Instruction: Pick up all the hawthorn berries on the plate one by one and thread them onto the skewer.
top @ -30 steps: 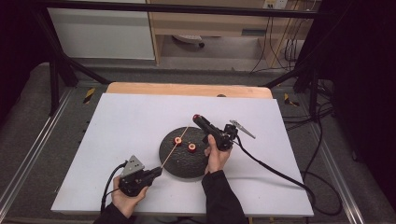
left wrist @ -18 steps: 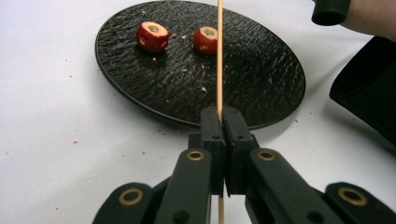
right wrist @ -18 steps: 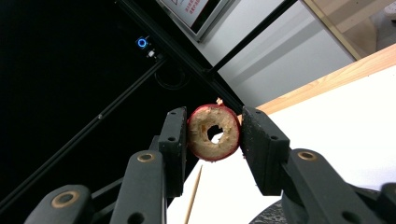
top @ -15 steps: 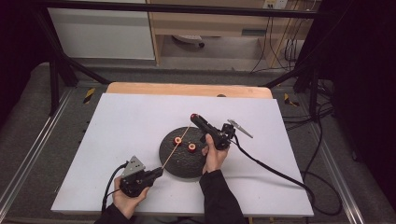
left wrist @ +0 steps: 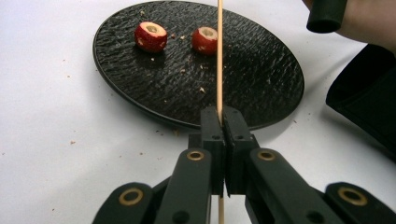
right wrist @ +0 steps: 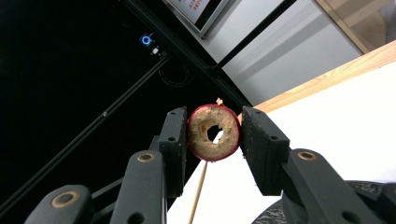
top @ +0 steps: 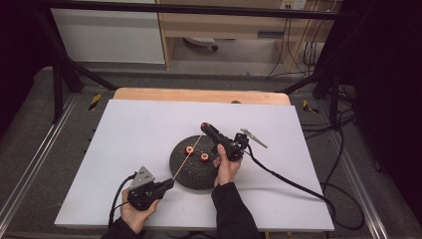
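The left gripper, low by the black plate, clamps a wooden skewer slanting upward. The right gripper, raised and tilted, squeezes a cored red fruit ring; the skewer's tip seems to touch it, partly hidden.

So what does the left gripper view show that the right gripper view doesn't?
Left gripper view: the black plate with two red cored fruit pieces lying on it among crumbs, and the left tool shut on the wooden skewer.

Right gripper view: the right tool shut on a third cored fruit piece, its hole visible, with a dark frame and a wooden table edge behind.

Both: the skewer and the white tabletop.
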### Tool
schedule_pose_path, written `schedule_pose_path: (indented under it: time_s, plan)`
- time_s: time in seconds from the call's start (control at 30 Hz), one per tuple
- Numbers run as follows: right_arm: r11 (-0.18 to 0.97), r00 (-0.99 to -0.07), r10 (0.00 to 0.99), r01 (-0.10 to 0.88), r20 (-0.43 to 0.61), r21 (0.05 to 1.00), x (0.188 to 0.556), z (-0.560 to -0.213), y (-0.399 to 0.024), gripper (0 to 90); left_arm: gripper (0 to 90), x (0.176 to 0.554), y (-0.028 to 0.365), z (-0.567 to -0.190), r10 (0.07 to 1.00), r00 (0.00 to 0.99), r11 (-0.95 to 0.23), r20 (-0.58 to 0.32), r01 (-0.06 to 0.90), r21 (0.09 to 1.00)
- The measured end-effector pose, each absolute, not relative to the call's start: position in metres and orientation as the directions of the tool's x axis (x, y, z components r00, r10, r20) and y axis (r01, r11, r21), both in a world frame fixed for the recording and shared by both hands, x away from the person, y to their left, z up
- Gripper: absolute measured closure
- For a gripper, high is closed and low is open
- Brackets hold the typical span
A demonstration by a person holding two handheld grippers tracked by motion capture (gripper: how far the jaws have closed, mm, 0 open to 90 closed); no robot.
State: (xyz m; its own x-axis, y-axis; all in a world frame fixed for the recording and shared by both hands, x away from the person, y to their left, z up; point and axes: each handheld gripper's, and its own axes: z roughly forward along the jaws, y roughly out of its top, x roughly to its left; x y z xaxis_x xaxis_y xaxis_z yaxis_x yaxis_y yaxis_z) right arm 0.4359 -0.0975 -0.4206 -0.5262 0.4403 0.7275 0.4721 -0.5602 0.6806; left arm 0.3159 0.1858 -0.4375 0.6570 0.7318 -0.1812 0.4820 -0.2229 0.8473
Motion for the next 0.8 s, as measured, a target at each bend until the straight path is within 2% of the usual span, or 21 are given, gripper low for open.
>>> schedule_pose_path:
  time_s: [0.8]
  plan:
    - [-0.535, -0.549, 0.412, 0.501, 0.727, 0.681, 0.426, -0.427, -0.088, 62.7, 88.7, 0.313, 0.179, -0.44, 0.744, 0.634, -0.197, -0.209, 0.507, 0.839]
